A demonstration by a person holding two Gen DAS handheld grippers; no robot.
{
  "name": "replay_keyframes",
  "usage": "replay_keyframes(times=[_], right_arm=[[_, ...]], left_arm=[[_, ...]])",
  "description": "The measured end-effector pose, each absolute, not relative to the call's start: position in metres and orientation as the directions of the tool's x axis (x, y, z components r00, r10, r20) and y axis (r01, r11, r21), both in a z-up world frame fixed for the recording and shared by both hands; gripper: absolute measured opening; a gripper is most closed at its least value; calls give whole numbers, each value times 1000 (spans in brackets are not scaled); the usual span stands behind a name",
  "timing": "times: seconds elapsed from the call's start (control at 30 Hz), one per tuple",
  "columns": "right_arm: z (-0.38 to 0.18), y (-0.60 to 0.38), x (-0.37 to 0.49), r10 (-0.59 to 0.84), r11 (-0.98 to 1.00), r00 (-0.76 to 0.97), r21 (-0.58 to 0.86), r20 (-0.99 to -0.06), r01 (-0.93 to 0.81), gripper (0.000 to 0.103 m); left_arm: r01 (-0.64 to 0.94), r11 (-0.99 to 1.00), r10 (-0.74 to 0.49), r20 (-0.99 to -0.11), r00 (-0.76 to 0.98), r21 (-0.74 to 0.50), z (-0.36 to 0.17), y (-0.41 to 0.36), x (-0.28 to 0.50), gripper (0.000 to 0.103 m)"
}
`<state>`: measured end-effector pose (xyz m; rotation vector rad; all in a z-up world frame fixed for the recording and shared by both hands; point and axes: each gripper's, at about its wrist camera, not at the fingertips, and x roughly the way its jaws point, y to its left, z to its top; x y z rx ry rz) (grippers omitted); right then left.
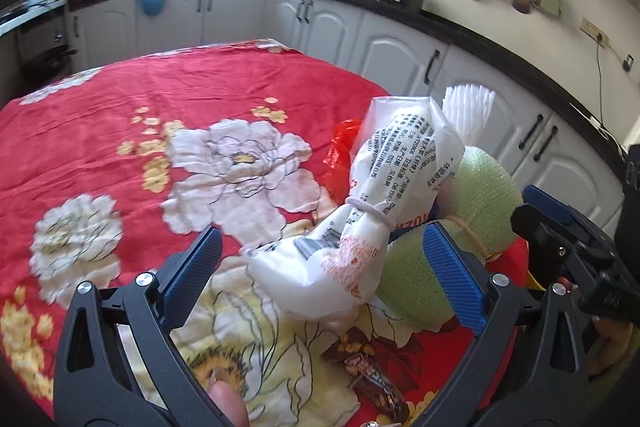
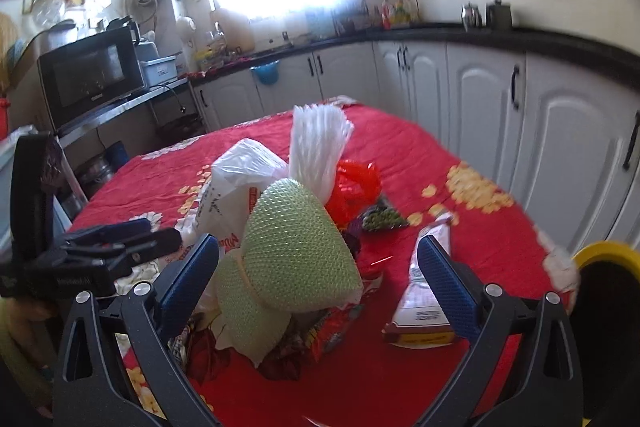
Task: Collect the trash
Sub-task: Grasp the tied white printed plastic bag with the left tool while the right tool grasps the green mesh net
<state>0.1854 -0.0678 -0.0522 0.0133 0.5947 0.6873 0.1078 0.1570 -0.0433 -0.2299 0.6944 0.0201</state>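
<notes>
left gripper (image 1: 320, 259): jaws apart, flanking tied white bag (image 1: 360, 219). right gripper (image 2: 320, 267): jaws apart, around green foam wrap (image 2: 296, 247). both items in trash pile on red-clothed worktop (image 1: 120, 131). step: pre-grasp; next, likely closing.

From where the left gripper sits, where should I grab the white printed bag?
Grip the white bag at its tied neck, the narrowest, firmest part. Come in from the near side with the left gripper, whose open jaws already straddle the lower end. The green foam crowds its right side.
</notes>
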Motion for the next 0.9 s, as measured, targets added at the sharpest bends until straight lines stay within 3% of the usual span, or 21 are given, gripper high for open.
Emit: replay_keyframes(times=[0.1,0.3,0.37,0.53,0.7,0.73,0.9], right_arm=[[-55,-67,187,621,764,591,226,-515,-605,87],[-60,-71,186,655,730,535,266,-533,-629,55],[-60,-73,184,667,718,517,280,-536,-637,43],[-53,-78,172,697,692,502,296,-512,-658,34],[-45,-85,160,707,684,512,286,-488,-671,30],[-44,-86,158,710,681,510,287,-485,-674,29],[-43,-88,152,713,678,506,294,-485,-674,28]], left_arm=[[-53,972,-109,-645,757,-227,-49,158,118,92],[-23,967,-157,-661,734,-255,-58,160,128,92],[-14,963,-173,-660,731,-268,-59,160,128,86],[5,956,-205,-657,726,-293,-59,160,125,64],[28,948,-241,-655,716,-318,-60,160,118,51],[38,945,-253,-653,714,-325,-59,160,116,44],[52,950,-251,-655,712,-308,-56,155,112,35]])
